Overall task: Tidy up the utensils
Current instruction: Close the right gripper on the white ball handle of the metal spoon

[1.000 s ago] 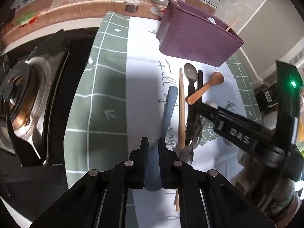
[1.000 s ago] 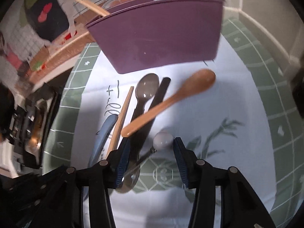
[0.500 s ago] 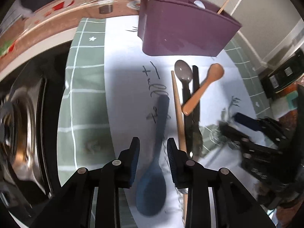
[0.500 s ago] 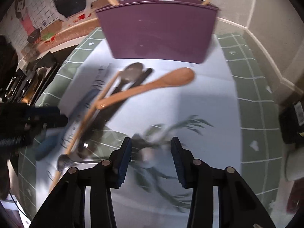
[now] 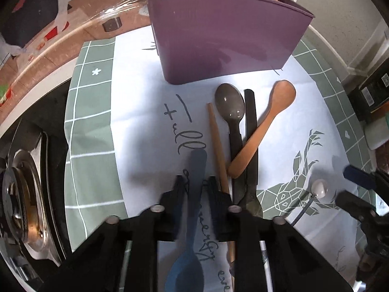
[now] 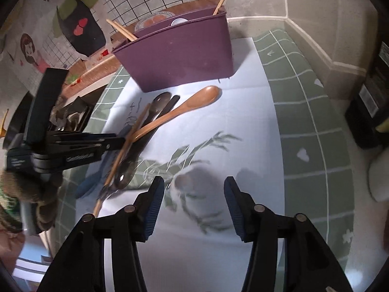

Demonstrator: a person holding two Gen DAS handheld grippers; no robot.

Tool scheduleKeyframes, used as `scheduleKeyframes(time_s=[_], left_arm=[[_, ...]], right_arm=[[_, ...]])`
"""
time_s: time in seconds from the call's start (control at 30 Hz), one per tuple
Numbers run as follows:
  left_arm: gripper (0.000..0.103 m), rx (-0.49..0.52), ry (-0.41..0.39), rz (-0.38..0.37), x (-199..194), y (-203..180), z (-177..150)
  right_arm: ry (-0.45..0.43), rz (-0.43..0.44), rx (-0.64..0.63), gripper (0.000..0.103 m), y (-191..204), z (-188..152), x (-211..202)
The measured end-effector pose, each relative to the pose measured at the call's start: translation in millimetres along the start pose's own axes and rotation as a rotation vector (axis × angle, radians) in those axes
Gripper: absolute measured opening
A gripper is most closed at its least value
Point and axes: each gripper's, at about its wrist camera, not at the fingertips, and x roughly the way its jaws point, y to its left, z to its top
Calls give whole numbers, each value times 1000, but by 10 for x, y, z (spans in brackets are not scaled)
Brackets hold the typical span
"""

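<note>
While clamped by left hand-held gripper [image 5: 195, 185], blue spoon [image 5: 192, 231] handle points toward purple holder [image 5: 223, 36].

A utensil holder [image 5: 226, 43] stands at the far end of a mat [image 5: 92, 112]. Nearer, side by side on the mat, lie a chopstick [image 5: 217, 146], two spoons [image 5: 231, 107] and a wooden spoon [image 5: 265, 126] crossing them. A stove [image 5: 22, 194] sits left.

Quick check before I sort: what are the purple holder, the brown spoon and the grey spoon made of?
Purple holder: looks like moulded plastic, smooth semi-matte walls with soft reflections. Brown spoon: probably wood or bamboo, warm matte tan without shine. Grey spoon: likely glossy plastic, its bowl showing bright highlights; ceramic can't be ruled out.
</note>
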Motion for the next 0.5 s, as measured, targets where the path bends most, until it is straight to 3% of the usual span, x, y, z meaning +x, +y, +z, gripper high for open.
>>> scheduleKeyframes(time_s=[0.23,0.37,0.5], left_arm=[[10,-168,-96,-74,-283,237,-392],[9,-192,-134,-89,-446,293,-561],[9,-225,-146,-115,-561,346,-678]], right_arm=[[73,39,105,43,144,-82,153],[77,7,196,43,185,-33,322],[65,-35,202,43,277,104,444]])
